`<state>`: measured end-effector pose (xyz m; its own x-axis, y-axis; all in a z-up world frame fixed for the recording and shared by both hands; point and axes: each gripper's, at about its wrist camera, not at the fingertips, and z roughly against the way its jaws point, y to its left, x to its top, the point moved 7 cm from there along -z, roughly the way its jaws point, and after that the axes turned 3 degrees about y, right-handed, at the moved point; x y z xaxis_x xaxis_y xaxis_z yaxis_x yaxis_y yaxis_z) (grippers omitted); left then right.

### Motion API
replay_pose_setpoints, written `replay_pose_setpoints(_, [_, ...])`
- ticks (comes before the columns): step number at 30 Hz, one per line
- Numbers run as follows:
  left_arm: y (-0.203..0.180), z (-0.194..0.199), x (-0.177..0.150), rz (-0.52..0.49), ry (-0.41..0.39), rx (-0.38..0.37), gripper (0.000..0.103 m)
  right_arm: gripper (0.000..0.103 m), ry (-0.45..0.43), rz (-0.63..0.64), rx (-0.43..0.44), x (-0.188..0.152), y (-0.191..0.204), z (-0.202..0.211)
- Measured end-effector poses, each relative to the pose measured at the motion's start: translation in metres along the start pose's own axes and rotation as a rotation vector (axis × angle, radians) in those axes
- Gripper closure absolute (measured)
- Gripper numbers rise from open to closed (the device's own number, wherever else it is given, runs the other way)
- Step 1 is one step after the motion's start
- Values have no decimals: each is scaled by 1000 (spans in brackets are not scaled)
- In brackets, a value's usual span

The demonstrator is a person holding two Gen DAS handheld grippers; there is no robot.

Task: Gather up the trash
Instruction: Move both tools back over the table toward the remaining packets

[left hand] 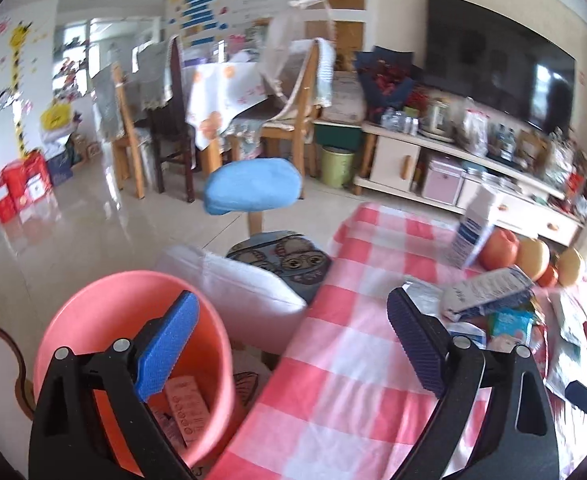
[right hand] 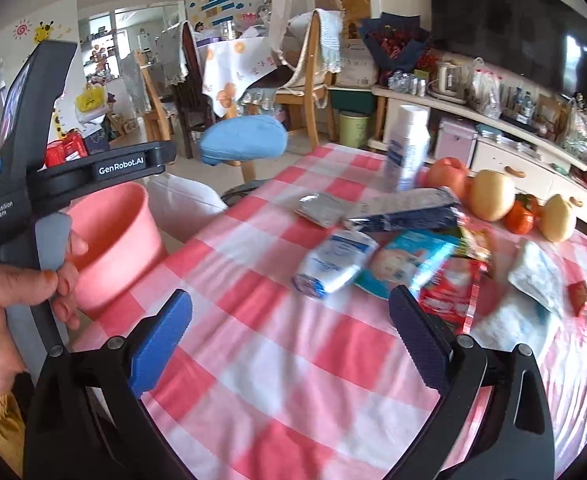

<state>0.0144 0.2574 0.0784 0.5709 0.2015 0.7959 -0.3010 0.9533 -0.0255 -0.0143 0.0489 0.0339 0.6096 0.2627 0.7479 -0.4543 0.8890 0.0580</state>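
A pink bucket (left hand: 133, 360) stands beside the table, holding a few paper scraps (left hand: 185, 408). My left gripper (left hand: 293, 300) hangs open and empty, one finger over the bucket, the other over the checked tablecloth (left hand: 353, 380). My right gripper (right hand: 289, 298) is open and empty above the cloth, just short of a heap of wrappers: a white-blue packet (right hand: 333, 264), a light blue wrapper (right hand: 405, 264), a red wrapper (right hand: 449, 292), a dark blue packet (right hand: 405, 210), a silver foil (right hand: 319, 208) and a crumpled tissue (right hand: 533, 272).
Behind the wrappers stand a tall white carton (right hand: 407, 148), an apple (right hand: 447, 178), two pears (right hand: 493, 194) and an orange (right hand: 521, 216). A hand (right hand: 13, 292) holds the left gripper's body at the left. A blue-backed chair (left hand: 253, 190) and white cushion (left hand: 237, 284) flank the table.
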Motion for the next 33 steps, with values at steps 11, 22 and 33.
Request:
replay_pose_setpoints(11, [-85, 9, -15, -155, -1, -75, 9, 4, -54, -42, -16, -21, -49, 26])
replay_pose_setpoints(22, [-141, 11, -27, -274, 3, -109, 9, 4, -44, -129, -53, -35, -96, 28])
replay_pose_setpoints(33, [-176, 12, -40, -369, 3, -123, 9, 4, -29, -107, -112, -40, -121, 33])
